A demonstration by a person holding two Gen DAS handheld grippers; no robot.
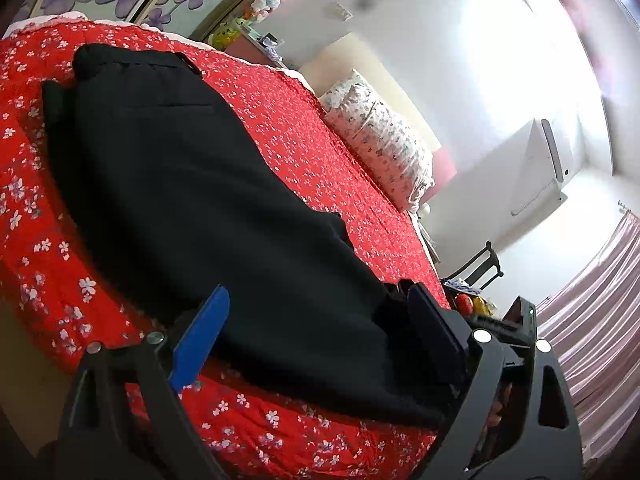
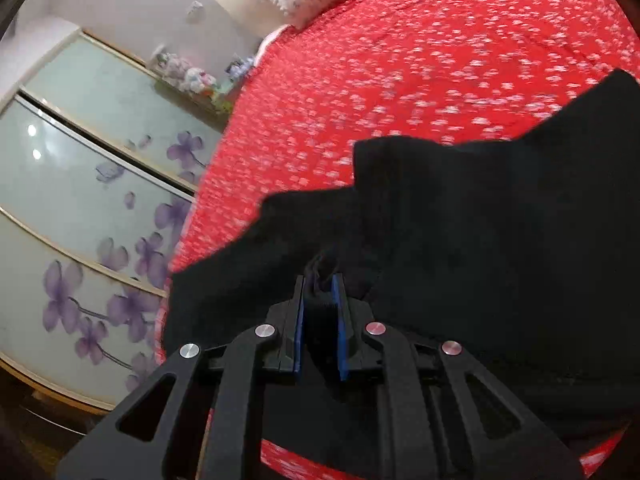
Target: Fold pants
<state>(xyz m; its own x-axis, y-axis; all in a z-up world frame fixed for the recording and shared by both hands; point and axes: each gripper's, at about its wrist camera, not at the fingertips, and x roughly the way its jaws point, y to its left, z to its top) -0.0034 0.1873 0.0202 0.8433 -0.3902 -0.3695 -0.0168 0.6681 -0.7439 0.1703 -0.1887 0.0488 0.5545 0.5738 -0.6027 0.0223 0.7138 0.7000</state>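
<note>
A bed [image 1: 304, 128] covered in a red spread with small white flowers fills most of both views, and the black pants [image 1: 208, 216] lie across it in a long dark mass, their waistband end toward the far side in the left wrist view and the near end bunched just in front of the camera. Beyond the bed stands a wardrobe [image 2: 80, 208] with pale sliding doors printed with purple blossoms, and a floral pillow [image 1: 380, 140] leans at the head of the bed against a light wall. A white air conditioner [image 1: 544, 164] hangs on that wall, with pink curtains [image 1: 600, 320] at the right edge and a dark chair back [image 1: 482, 266] below. The left gripper [image 1: 320, 308] hovers low over the near end of the pants with its jaws spread wide, one blue pad on each side of the cloth and neither pressing on it. The right gripper [image 2: 319, 280] has its jaws nearly together, pinching a fold of the black pants between the blue pads, with the fabric draped out from the grip over the red spread; the view around it is blurred.
</note>
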